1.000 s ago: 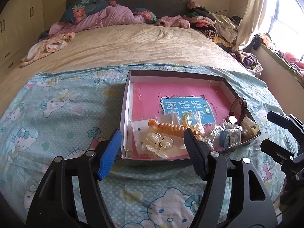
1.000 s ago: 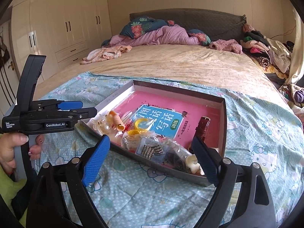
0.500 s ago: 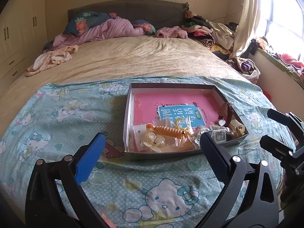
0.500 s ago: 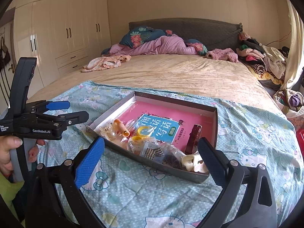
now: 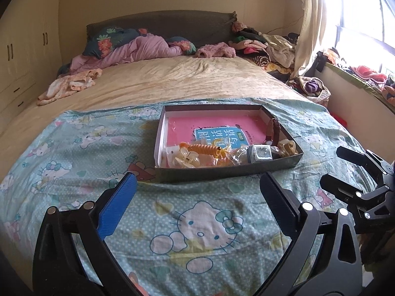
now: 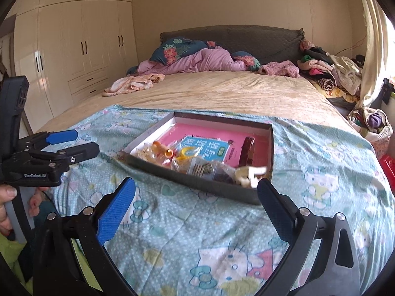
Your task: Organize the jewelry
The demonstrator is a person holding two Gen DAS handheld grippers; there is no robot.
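Sunlight from a curtained window is falling across a bedroom where a wide bed [image 5: 187, 81] is carrying a teal cartoon-cat blanket [image 5: 81, 153] over its near end. On that blanket a shallow dark box [image 5: 229, 170] is sitting, with a pink sheet and a blue printed card lining its floor. Jewelry is lying bunched along the box's near wall: an orange spiral hair tie [image 5: 205, 149] beside a clear claw clip [image 5: 185, 159], a small clear case [image 5: 261, 152] to their right, and a brown watch strap [image 5: 274, 129] leaning against the right wall.

Both tongs are hovering over the blanket short of the box, touching none of it. The left gripper [image 5: 197, 190] is standing spread wide with only blanket between its blue pads, its jaws having just been opening. The right gripper [image 6: 195, 190] is likewise spread and empty, also just widened. In the right wrist view a hand [image 6: 7, 204] is gripping the left tool's handle; that view is slightly blurred
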